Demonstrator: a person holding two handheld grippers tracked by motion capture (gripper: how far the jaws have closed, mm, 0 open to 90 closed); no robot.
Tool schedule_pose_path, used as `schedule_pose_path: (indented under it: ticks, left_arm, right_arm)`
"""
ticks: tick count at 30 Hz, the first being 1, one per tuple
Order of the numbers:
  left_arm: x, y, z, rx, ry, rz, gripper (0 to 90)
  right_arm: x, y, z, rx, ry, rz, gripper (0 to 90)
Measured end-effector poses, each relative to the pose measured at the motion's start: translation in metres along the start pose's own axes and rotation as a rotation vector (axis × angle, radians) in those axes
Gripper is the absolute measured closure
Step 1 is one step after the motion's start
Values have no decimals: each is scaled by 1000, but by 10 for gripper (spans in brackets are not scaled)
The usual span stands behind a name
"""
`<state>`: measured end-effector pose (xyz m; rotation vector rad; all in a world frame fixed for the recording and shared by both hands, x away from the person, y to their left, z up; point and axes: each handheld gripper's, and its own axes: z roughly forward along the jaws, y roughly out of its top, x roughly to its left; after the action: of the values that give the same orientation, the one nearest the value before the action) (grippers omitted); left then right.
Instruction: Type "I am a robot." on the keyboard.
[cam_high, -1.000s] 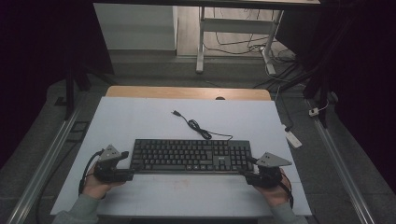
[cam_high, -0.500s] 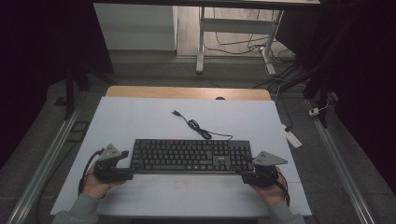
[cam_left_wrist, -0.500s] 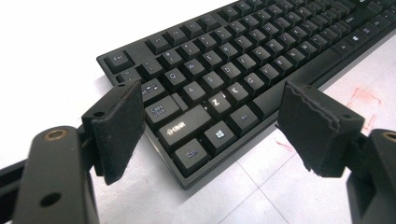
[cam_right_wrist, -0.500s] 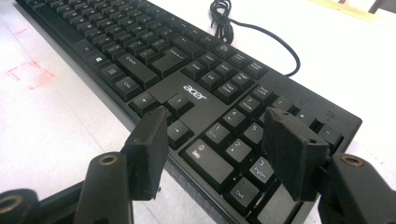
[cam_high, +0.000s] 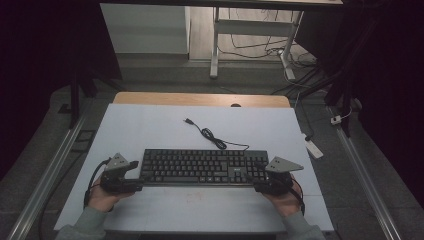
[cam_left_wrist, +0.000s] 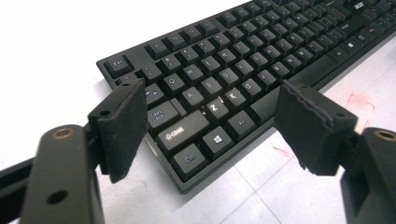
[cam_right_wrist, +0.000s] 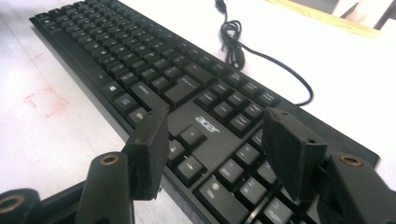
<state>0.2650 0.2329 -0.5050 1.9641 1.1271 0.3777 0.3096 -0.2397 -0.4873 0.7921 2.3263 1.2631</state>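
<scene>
Nearest the person, the left gripper (cam_high: 131, 176) sits at the left end of a black Acer keyboard (cam_high: 202, 167), and the right gripper (cam_high: 260, 180) at its right end, on the white table (cam_high: 150, 130). In the left gripper view the jaws stand wide and have just been closing a little, with the keyboard's near left corner (cam_left_wrist: 187, 184) between them but neither pad pressing on it. In the right gripper view the jaws are also spread apart, hanging over the arrow keys (cam_right_wrist: 189, 140) and the number pad without clamping anything. The keyboard lies flat, long side toward the person, close to the near edge of the table. If the jaws close from here, the pads would likely land on keycaps rather than on the solid frame, so keys could be pressed, or the grip could slip off the smooth slope. Lifting with only one end secured would tilt the board and let it drop. Farther back, the loosely coiled cable (cam_high: 212, 137) trails to a loose USB plug (cam_high: 188, 121); it could drag or snag when the keyboard moves.
</scene>
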Motion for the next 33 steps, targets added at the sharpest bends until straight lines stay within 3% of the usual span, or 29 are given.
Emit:
schedule_pose_path:
  ticks: [4, 7, 19, 33]
  left_arm:
    - [0, 1, -1, -5, -5, -4, 277]
    - [0, 2, -1, -10, -3, -14, 290]
    - [2, 4, -4, -24, -17, -28, 372]
    - [1, 5, -3, -20, -39, -14, 562]
  right_arm:
    - [5, 5, 6, 2, 23, -2, 422]
    - [11, 15, 12, -17, 50, 25, 427]
    - [25, 33, 31, -6, 74, -16, 468]
    - [31, 42, 45, 0, 105, -24, 642]
